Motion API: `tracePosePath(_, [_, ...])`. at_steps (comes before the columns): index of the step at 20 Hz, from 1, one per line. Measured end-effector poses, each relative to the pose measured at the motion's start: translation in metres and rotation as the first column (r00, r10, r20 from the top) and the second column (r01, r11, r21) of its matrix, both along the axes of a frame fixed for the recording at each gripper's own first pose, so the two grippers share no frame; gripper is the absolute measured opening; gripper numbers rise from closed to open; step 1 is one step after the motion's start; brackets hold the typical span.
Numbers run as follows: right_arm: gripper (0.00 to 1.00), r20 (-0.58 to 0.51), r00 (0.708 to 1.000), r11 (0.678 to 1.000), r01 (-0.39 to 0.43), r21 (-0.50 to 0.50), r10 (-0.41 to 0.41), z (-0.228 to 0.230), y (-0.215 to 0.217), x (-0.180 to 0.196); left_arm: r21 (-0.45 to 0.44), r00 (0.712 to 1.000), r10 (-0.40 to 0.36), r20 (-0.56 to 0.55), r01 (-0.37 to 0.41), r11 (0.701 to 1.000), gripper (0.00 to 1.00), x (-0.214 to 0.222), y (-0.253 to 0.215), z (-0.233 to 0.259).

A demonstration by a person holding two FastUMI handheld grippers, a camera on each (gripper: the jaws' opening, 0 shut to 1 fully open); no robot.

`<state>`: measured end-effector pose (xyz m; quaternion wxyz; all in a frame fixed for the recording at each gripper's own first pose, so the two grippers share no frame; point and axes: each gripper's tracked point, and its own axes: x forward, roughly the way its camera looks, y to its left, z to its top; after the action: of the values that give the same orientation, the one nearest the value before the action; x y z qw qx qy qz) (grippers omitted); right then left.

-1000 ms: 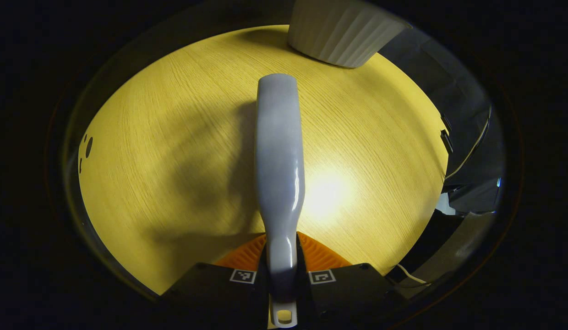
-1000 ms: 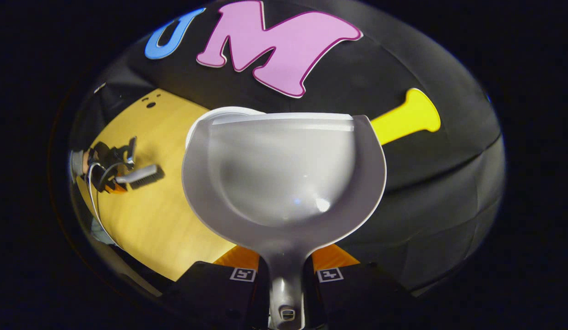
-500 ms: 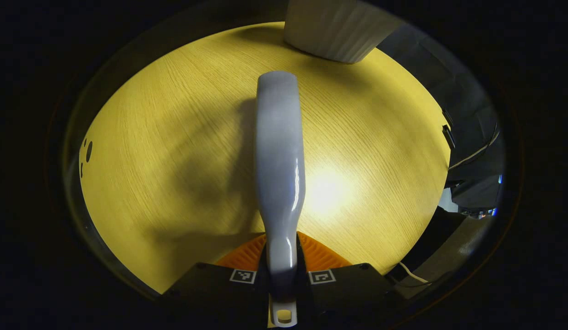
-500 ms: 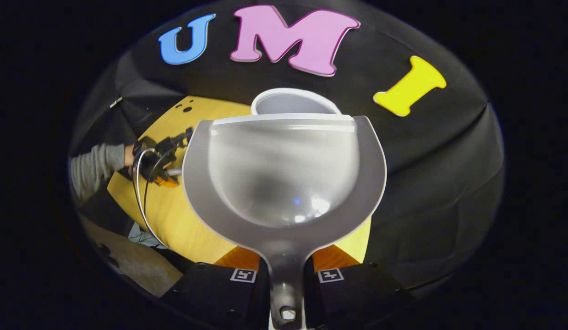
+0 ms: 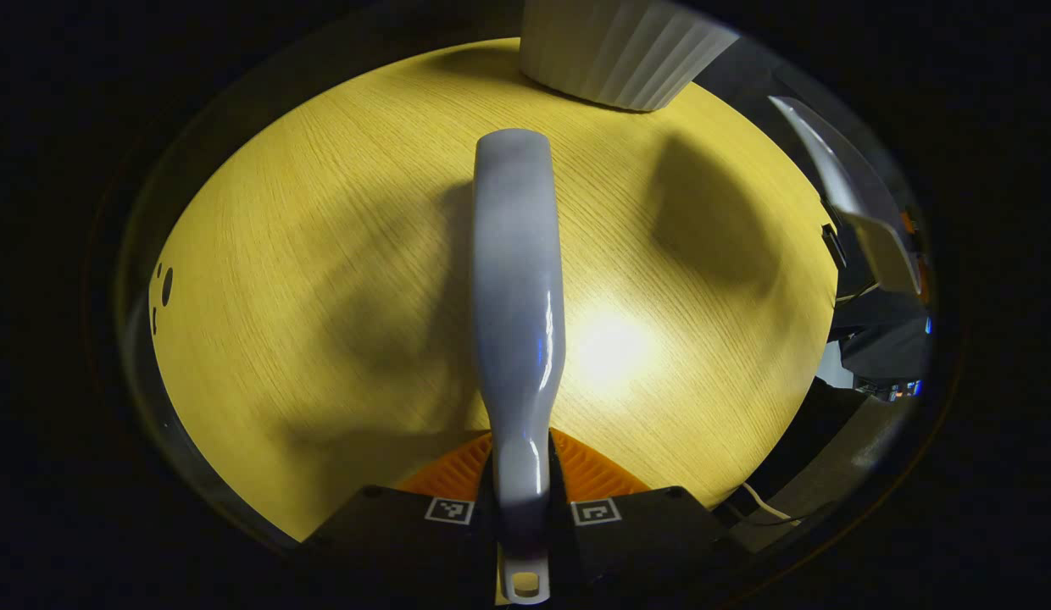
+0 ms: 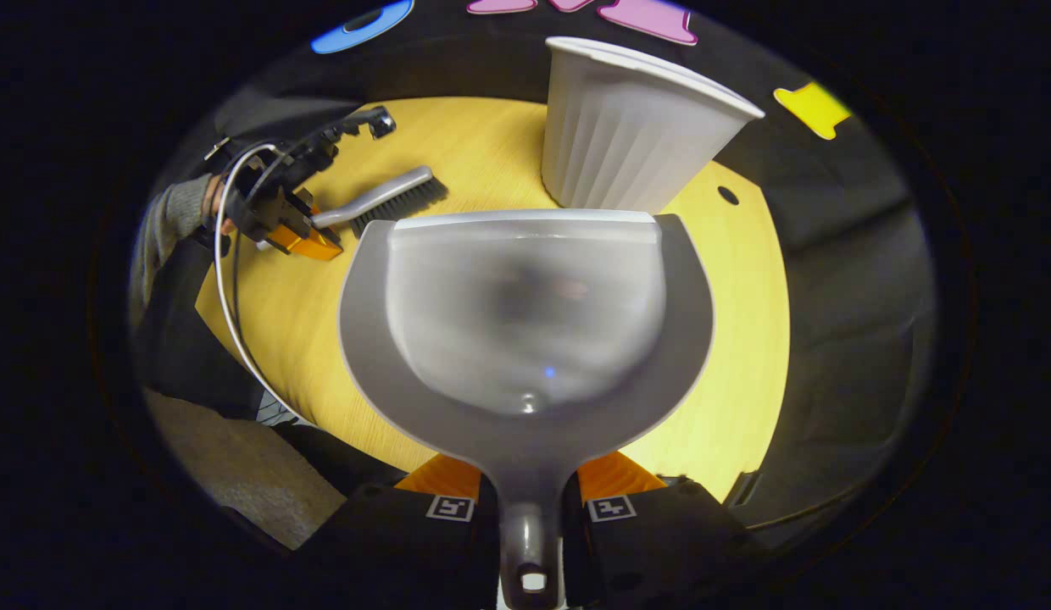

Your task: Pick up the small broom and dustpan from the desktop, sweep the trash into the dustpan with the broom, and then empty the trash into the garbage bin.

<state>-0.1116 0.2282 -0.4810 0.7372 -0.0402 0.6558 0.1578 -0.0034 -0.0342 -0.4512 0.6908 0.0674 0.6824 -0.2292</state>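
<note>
In the left gripper view my left gripper [image 5: 521,462] is shut on the handle of the small grey broom [image 5: 517,288], which reaches forward just above the yellow wooden desktop [image 5: 305,280]. The white ribbed garbage bin [image 5: 614,47] stands upright at the far edge. The grey dustpan [image 5: 848,182] hangs in the air at the right. In the right gripper view my right gripper [image 6: 528,483] is shut on the dustpan [image 6: 525,313] handle; its scoop looks empty. Just beyond the pan's lip stands the bin [image 6: 631,131]. The left gripper [image 6: 297,237] holds the broom [image 6: 390,196] at the left.
A grey sleeve [image 6: 165,233] and a white cable [image 6: 229,305] trail behind the left gripper. A cable hole [image 6: 728,196] sits in the desktop right of the bin. The desk edge drops to the floor [image 6: 237,474] at lower left.
My right gripper has tipped down from facing the wall and drawn the dustpan back from the bin; the pan and its shadow have entered the left gripper view. The broom has stayed put.
</note>
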Motion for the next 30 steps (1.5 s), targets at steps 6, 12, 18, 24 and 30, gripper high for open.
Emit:
tracePosePath(6, [0.33, -0.067, 0.997, 0.999, 0.034, -0.03, -0.036, -0.056, 0.02, 0.002, 0.008, 1.0, 0.001, -0.001, -0.001, 1.0, 0.28, -0.001, 0.0, 0.0])
tracePosePath(12, [0.34, -0.094, 0.995, 0.999, 0.021, -0.045, -0.026, -0.078, 0.032, 0.0, 0.013, 1.0, -0.003, -0.004, 0.003, 1.0, 0.28, 0.0, 0.0, 0.0])
tracePosePath(18, [0.31, -0.114, 0.991, 0.998, 0.064, -0.01, -0.065, -0.078, 0.039, -0.001, 0.021, 1.0, -0.006, -0.012, 0.006, 1.0, 0.32, -0.001, 0.0, 0.0])
tracePosePath(24, [0.51, -0.097, 0.987, 0.989, 0.132, 0.062, -0.126, -0.055, 0.046, 0.005, 0.036, 0.999, -0.02, -0.031, 0.021, 0.999, 0.31, 0.0, 0.0, 0.003])
tracePosePath(30, [0.98, -0.069, 0.987, 0.984, 0.153, 0.095, -0.147, -0.033, 0.04, 0.004, 0.073, 0.996, -0.079, -0.047, 0.082, 0.994, 0.69, -0.009, -0.013, 0.005])
